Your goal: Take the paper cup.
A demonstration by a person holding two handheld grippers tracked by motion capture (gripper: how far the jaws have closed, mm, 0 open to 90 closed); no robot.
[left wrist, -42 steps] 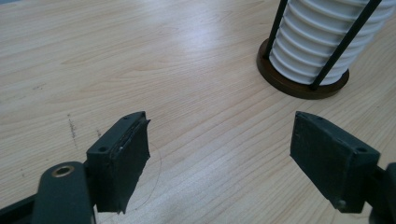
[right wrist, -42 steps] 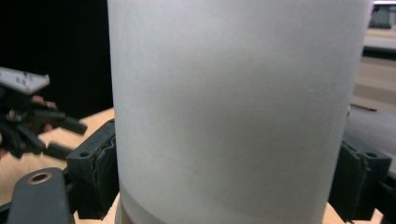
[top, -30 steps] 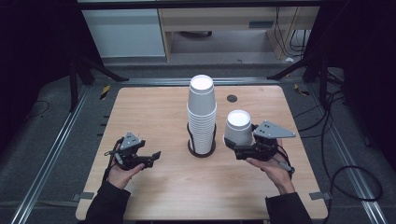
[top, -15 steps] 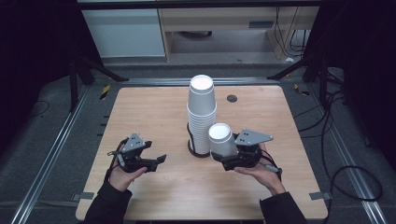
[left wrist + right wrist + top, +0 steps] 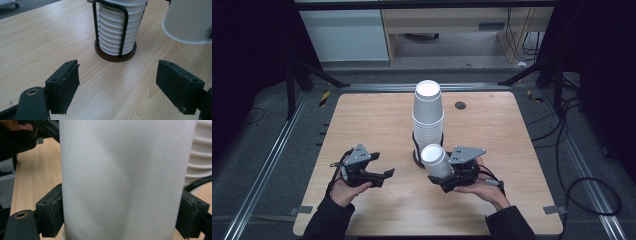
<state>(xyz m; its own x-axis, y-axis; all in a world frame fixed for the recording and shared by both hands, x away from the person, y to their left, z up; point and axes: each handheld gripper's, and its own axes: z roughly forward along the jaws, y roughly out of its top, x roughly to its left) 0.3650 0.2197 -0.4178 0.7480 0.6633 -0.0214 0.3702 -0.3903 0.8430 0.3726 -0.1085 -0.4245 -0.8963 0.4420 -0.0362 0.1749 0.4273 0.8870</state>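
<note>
Cup (image 5: 435,161) pinched at its sides by right gripper (image 5: 447,176), upside down and tilted, clear of the table (image 5: 362,120), just in front of the stack (image 5: 428,120). Seems taken off the stack already; setting it down probably still to come. Left gripper (image 5: 379,176) spread wide, holding nothing, low over bare wood well apart from the cup. Count: one loose cup, one stack in one wire holder (image 5: 113,53), roughly a dozen nested rims showing, exact number hard to tell; two grippers.
</note>
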